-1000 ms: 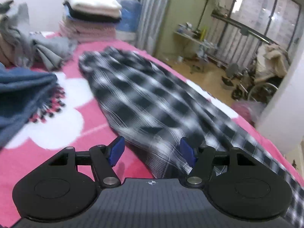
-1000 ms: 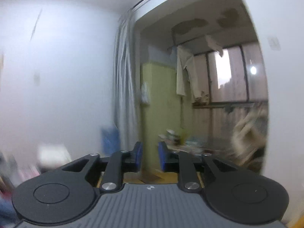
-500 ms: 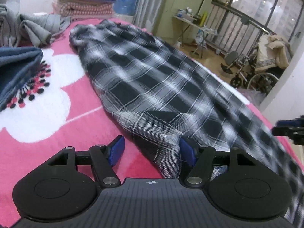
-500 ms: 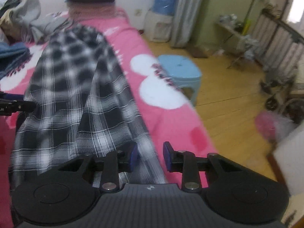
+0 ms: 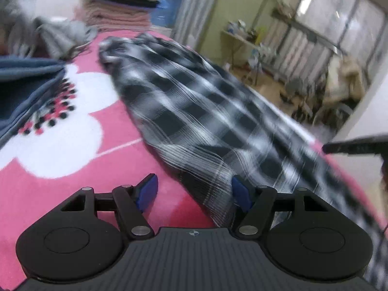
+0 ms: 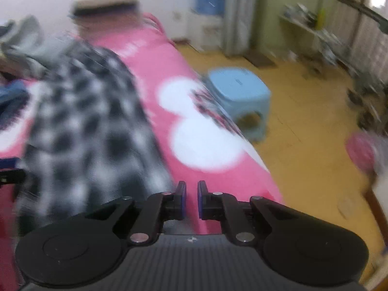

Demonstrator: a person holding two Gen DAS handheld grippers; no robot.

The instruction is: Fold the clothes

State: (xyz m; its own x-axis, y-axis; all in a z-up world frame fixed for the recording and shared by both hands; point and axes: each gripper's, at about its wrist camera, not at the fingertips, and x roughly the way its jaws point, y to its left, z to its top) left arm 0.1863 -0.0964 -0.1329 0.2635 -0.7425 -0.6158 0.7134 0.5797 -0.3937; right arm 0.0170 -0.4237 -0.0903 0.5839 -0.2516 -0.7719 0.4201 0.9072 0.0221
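A black-and-white plaid garment (image 5: 194, 111) lies stretched out along the pink bed cover (image 5: 150, 165). My left gripper (image 5: 194, 192) stands open low over its near corner, and the cloth edge lies between the fingers, close to the right pad (image 5: 240, 194). My right gripper (image 6: 191, 195) hovers over the bed beside the garment's (image 6: 84, 133) right edge. Its jaws are closing, with only a narrow gap left and no cloth seen between them. Each gripper shows at the edge of the other's view: the right gripper (image 5: 351, 146), the left gripper (image 6: 9, 177).
A stack of folded clothes (image 5: 121, 7) sits at the bed's far end. Grey clothes (image 5: 55, 34) and a folded blue garment (image 5: 29, 82) lie on the left. A light blue stool (image 6: 240, 94) stands on the wooden floor (image 6: 303, 133) beside the bed's right edge.
The right gripper swung down from facing the wall to the bed by the plaid garment, and its jaws narrowed. The left gripper sank slightly toward the garment's near corner, still open.
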